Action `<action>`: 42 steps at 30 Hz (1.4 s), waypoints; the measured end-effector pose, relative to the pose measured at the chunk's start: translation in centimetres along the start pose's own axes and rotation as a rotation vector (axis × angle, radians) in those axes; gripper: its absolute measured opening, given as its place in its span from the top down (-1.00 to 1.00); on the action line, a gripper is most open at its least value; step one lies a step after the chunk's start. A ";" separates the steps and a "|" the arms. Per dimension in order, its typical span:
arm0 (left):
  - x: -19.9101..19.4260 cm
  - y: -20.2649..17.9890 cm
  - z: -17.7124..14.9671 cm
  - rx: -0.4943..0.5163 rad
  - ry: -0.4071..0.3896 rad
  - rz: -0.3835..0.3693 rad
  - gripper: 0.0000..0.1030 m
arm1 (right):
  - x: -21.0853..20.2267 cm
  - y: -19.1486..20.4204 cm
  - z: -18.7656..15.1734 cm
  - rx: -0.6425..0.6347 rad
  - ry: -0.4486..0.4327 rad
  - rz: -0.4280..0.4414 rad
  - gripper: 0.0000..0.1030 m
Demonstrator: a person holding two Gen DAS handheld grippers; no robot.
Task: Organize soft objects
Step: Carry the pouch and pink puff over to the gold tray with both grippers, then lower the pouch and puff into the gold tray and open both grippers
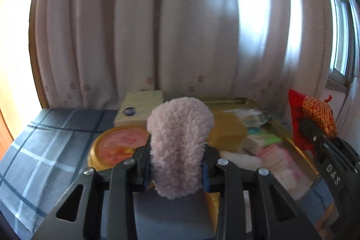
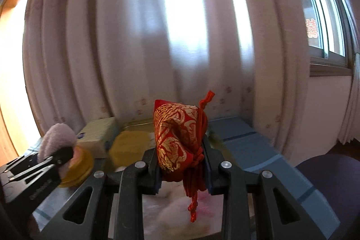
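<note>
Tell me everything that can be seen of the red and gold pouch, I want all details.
The red and gold pouch is a small cloth bag, seemingly brocade, red with a woven gold pattern. Its mouth is gathered shut by a red cord knotted at the top, and a tassel-like cord end hangs below. The right claw is shut on it, pads pressing both sides, holding it upright in the air above the table. From the left wrist view it shows at the far right. Nothing else touches it.

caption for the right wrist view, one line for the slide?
Right claw clamps a red-and-gold drawstring pouch before the curtain; left claw alongside grips a pink fluffy piece.
</note>
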State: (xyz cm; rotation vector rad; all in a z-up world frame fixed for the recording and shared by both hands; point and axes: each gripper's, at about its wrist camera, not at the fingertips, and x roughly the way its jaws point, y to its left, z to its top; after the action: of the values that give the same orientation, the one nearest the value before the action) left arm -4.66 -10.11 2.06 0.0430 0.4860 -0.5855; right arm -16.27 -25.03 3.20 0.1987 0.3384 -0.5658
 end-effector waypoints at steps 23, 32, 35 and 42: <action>5.0 -10.6 1.1 0.100 0.183 -0.118 0.37 | 8.4 -4.7 7.0 -0.122 0.145 0.010 0.39; 6.7 -11.2 0.7 0.117 0.230 -0.112 0.37 | 12.1 -3.6 7.2 -0.168 0.270 0.059 0.39; 7.0 -11.3 0.5 0.131 0.236 -0.100 0.38 | 13.5 -3.1 7.0 -0.188 0.314 0.069 0.39; 8.4 -11.0 0.4 0.129 0.285 -0.096 0.17 | 17.1 -1.8 5.8 -0.237 0.477 0.138 0.26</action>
State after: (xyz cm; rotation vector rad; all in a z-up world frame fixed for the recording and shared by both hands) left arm -4.36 -23.71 -0.27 0.2298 0.7290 -0.7087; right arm -2.22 -36.49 2.15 0.1242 0.8432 -0.3328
